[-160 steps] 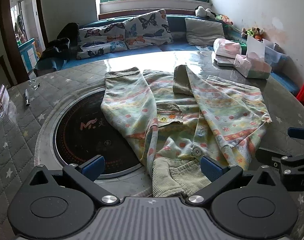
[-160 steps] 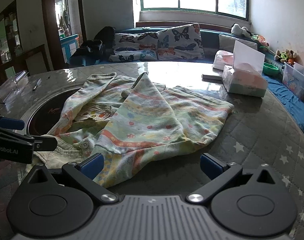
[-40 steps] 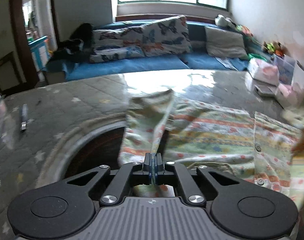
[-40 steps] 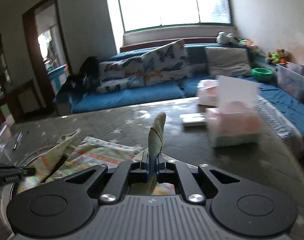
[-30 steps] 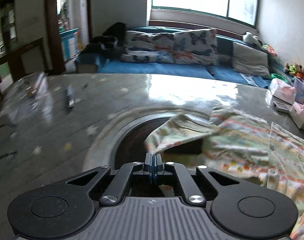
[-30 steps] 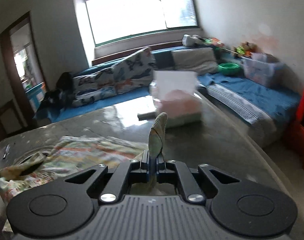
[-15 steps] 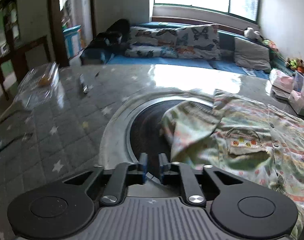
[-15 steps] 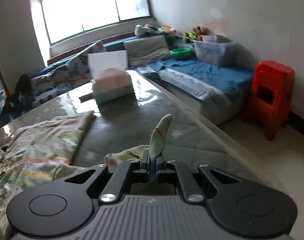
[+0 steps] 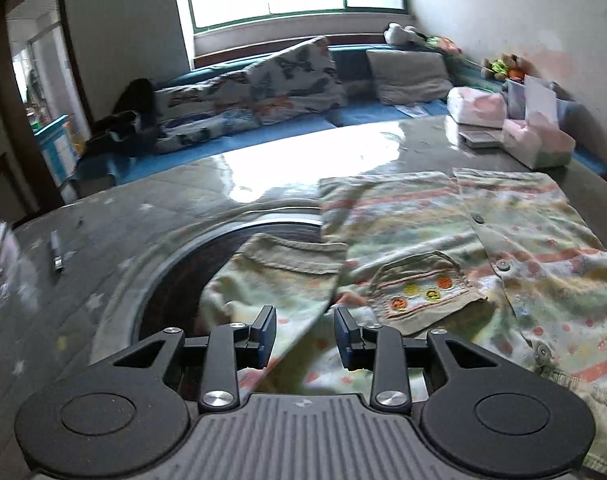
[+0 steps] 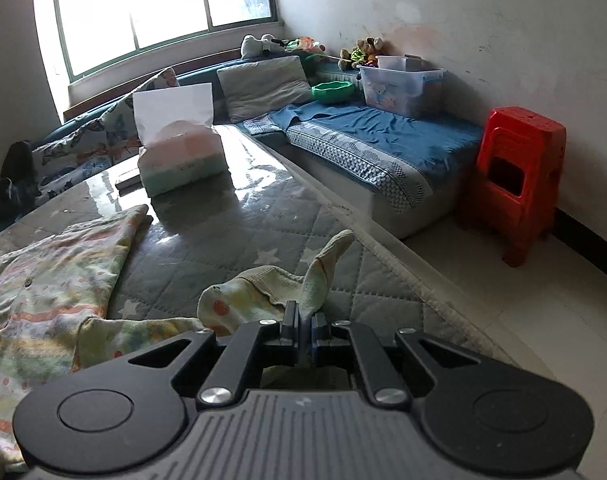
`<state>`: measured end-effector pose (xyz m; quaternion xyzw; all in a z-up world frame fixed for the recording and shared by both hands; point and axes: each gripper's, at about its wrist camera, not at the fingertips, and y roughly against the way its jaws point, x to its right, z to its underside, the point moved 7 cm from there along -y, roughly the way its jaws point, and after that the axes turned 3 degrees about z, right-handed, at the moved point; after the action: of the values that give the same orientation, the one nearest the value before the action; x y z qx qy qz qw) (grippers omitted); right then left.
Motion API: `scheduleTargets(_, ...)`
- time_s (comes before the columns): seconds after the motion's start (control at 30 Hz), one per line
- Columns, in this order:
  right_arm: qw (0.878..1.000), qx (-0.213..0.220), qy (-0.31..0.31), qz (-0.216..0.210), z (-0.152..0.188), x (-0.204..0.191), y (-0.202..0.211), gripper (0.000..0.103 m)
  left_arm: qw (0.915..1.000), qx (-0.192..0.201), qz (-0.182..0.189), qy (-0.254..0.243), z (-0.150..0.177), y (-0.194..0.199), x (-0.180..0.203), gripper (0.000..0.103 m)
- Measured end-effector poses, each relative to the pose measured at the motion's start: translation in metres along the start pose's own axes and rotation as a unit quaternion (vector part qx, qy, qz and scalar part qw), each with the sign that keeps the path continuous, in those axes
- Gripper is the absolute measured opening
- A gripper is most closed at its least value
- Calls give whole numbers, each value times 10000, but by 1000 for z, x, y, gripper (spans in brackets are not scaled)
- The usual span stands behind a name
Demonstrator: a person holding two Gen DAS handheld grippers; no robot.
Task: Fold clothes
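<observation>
On the far left of the table (image 9: 103, 216) a small dark pen (image 9: 56, 251) lies by itself, well away from the clothes, so it is not in the way. Next comes the big round dark ring (image 9: 171, 280) set into the table top, and the left sleeve (image 9: 279, 276) of the little shirt (image 9: 443, 220) lies over part of it. The left claw (image 9: 304, 332) hangs just above that sleeve with its two blue pads (image 9: 265, 330) apart and nothing pinched between them, so I think it has let the sleeve go so it can rest flat. The shirt is spread out on the table with its buttons and small pocket (image 9: 423, 288) facing up, which looks like the way you lay a shirt before you fold it. Further right, the right claw (image 10: 303, 330) is squeezed tight on the cuff (image 10: 323, 272) of the other sleeve, and the cuff pokes up past the pads. It holds that sleeve out to the side near the table edge, I think to pull it straight. Behind it a tissue box (image 10: 179, 156) stands on the table, apart from the shirt. A red stool (image 10: 515, 184) is on the floor at the far right.
</observation>
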<state>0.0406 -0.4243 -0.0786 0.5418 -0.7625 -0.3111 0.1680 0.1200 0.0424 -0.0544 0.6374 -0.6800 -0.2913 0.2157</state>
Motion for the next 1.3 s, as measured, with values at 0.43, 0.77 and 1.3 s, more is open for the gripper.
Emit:
scheduleTargets(0.43,9999,-138,13,80,-1,-1,-10,6,9992,-185,197,301,-20,-60,12,34)
scheduleTargets(0.77,9999,-130,14,63,-4,-1,-10,7,9955,-173,91,926,-16,-59,-17,6)
scheduleTargets(1.3,10000,61,61,45,-11,7,5,23,9633,576,-1174,2346,24,49,-154,3)
